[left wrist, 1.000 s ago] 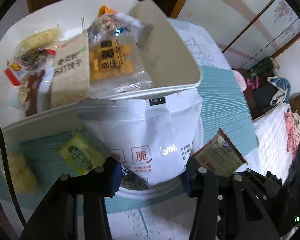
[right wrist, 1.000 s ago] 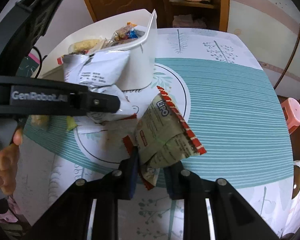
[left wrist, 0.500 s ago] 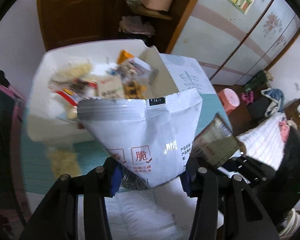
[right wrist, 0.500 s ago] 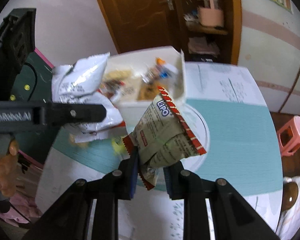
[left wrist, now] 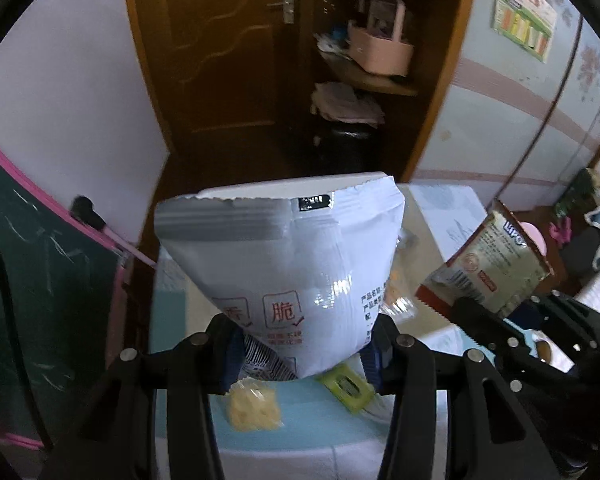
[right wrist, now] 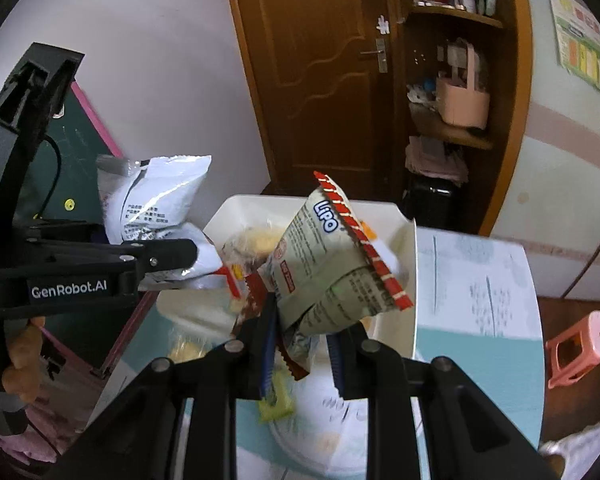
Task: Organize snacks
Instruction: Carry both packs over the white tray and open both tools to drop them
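- Snacks are split between two claws, a white bin and the tabletop.
- The left claw (left wrist: pixel 302 350) pinches a white pouch (left wrist: pixel 284 264) by its lower end; the pouch stands upright in the air, red characters on its face, its torn top edge hiding most of the white bin (right wrist: pixel 392 216) in the left wrist view.
- The right claw (right wrist: pixel 302 346) is pressed almost together on the bottom corner of a grey-green Lipo packet (right wrist: pixel 332 264) with a red-and-white striped edge (the packet tilts to the right), held up in front of the bin.
- Inside the bin lie several wrapped snacks, blurred.
- On the teal striped tabletop (right wrist: pixel 476 364), just below the left claw, lie a pale yellow packet (left wrist: pixel 254 406) and a small green packet (left wrist: pixel 346 386), near each other but apart.
- A person's fingers (right wrist: pixel 18 360) wrap the left claw's handle at the left edge of the right wrist view.
- Behind stand a brown door (left wrist: pixel 220 56), a shelf with a pink basket (left wrist: pixel 380 46), and a pink stool (right wrist: pixel 578 346) on the floor.
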Tool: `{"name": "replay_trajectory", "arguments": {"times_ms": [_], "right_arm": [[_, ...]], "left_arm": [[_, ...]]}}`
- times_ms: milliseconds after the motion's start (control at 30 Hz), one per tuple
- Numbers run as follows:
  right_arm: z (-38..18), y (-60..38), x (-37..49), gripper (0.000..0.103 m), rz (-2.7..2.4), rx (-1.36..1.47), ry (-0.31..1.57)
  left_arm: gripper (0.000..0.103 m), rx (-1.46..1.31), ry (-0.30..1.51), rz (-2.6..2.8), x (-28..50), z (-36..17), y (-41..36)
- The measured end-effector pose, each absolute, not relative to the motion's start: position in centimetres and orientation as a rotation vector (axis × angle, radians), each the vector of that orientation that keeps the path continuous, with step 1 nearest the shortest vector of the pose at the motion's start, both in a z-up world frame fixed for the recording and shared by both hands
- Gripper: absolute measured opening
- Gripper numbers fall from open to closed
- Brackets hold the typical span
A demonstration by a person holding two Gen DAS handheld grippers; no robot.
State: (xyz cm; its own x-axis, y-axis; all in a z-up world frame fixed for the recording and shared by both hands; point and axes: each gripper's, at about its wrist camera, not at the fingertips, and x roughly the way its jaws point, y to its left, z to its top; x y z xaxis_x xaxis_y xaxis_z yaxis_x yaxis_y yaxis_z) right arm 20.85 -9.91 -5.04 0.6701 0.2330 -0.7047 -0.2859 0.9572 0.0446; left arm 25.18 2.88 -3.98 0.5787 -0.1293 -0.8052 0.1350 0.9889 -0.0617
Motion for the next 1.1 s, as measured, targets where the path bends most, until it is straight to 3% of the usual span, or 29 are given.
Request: {"name": "replay_trajectory", "arguments": {"times_ms": [400, 800, 833, 867, 933, 1100], "right_arm": [[-4.1, -8.8, 29.4, 0.023, 0.275, -0.07, 0.849], [-7.7, -6.5, 34.4, 0.025, 0.223, -0.15, 0.965], [-8.2, -6.4, 34.7, 0.025, 0.215, -0.163, 0.978], [-8.9, -6.3, 35.0, 0.025, 0.214, -0.175, 0.994], [-10.3, -6.2, 35.7, 0.027, 0.208, -0.203, 1.03], [-11.7, -6.3, 35.6, 0.049, 0.198, -0.251, 1.04]], "left_arm": [[0.047, 0.01, 1.014, -0.071, 32.6, -7.0, 3.7], [0.05, 0.072, 1.092, 0.025, 36.5, -11.3, 2.6], [0.059, 0.08, 1.097, 0.036, 36.8, -11.5, 2.6], [0.077, 0.09, 1.103, 0.051, 37.1, -12.0, 2.5], [0.092, 0.094, 1.112, 0.073, 37.5, -12.6, 2.7], [0.092, 0.035, 1.155, 0.074, 37.8, -13.5, 3.3]]}}
